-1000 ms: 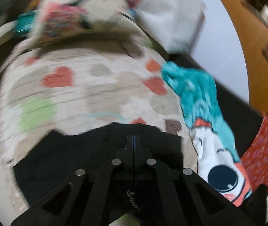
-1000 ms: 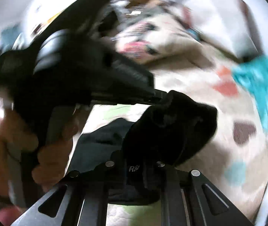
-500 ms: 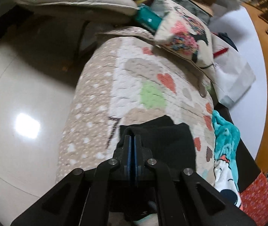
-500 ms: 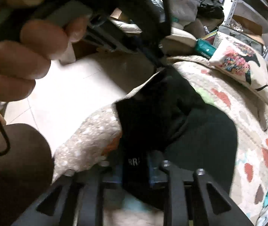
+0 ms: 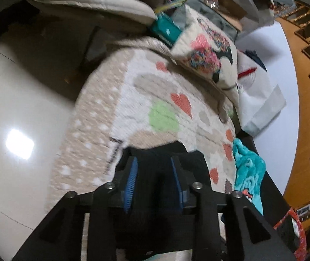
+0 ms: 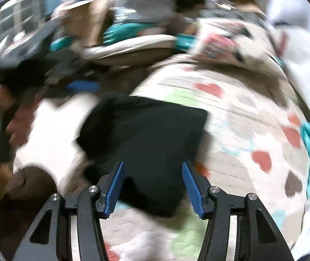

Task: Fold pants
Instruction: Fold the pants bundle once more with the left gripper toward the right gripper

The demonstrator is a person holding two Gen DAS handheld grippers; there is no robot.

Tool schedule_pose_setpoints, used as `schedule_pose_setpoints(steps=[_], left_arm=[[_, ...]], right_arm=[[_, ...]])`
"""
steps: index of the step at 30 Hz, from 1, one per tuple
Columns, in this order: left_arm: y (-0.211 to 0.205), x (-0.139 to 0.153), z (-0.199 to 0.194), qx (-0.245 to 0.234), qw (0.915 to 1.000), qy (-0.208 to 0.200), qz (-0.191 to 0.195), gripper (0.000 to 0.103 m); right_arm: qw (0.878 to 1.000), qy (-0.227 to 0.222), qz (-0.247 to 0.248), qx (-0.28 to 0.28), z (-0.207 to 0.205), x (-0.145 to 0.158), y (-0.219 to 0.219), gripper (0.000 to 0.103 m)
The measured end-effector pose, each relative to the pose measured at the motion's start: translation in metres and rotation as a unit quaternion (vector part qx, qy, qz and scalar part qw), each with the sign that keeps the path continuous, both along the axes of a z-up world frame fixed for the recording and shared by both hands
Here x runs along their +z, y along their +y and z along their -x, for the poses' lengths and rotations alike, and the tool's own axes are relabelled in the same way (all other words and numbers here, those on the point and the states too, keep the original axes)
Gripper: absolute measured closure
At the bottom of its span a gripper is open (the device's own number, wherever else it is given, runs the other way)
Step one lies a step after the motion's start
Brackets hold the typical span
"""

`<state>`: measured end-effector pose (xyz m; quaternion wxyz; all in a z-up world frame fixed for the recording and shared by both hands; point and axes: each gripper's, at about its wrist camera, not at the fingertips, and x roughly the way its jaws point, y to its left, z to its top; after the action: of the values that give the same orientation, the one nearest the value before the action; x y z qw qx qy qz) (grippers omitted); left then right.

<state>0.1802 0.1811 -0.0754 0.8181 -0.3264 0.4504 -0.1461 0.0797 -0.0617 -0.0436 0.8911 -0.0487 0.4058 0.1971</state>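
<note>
Two grippers are letting go of soft black folded pants (image 6: 146, 134) lying on a quilted beige bedspread (image 5: 133, 100) dotted with hearts.

The left gripper (image 5: 153, 178) is hanging over the pants' dark knit, its ribbed blue pads (image 5: 131, 180) parted after just opening, cloth lying between them unpinched. The right gripper (image 6: 152, 187) is standing wider, its jaws having just been opening too, the pants' near edge showing between the pads without touching them. From the pants, a patterned square cushion (image 5: 205, 52) is sitting at one o'clock, and a fluffy teal garment (image 5: 248, 169) is crumpling at three o'clock. A blurred hand (image 6: 17, 121) is showing at nine o'clock.
</note>
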Motion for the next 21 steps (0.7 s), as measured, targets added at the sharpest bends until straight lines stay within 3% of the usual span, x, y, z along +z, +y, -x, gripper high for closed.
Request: schedule_pose_setpoints(steps=[2, 4, 5, 9, 14, 17, 21], left_arm=[[-0.008, -0.013, -0.005, 0.003, 0.9998, 0.021, -0.002, 0.059], [-0.015, -0.036, -0.008, -0.002, 0.9973, 0.070, 0.022, 0.059], [-0.018, -0.042, -0.005, -0.005, 0.9969, 0.075, 0.023, 0.059], [-0.033, -0.043, 0.011, -0.029, 0.9975, 0.061, -0.021, 0.059], [-0.029, -0.039, 0.020, -0.032, 0.9965, 0.077, 0.005, 0.059], [-0.029, -0.034, 0.029, -0.029, 0.9965, 0.079, -0.006, 0.059], [-0.029, -0.019, 0.041, 0.002, 0.9968, 0.063, -0.050, 0.059]], right_arm=[[0.999, 0.019, -0.037, -0.012, -0.011, -0.004, -0.007, 0.044], [0.999, 0.030, -0.042, -0.016, -0.016, -0.012, -0.006, 0.044], [0.999, 0.034, -0.035, -0.019, -0.019, -0.018, -0.004, 0.044], [0.998, 0.042, 0.021, -0.041, -0.025, -0.039, -0.006, 0.038], [0.995, 0.039, 0.066, -0.071, -0.031, -0.041, -0.017, 0.036], [0.994, 0.051, 0.058, -0.083, -0.033, -0.041, -0.029, 0.034], [0.992, 0.060, 0.041, -0.099, -0.032, -0.037, -0.043, 0.033]])
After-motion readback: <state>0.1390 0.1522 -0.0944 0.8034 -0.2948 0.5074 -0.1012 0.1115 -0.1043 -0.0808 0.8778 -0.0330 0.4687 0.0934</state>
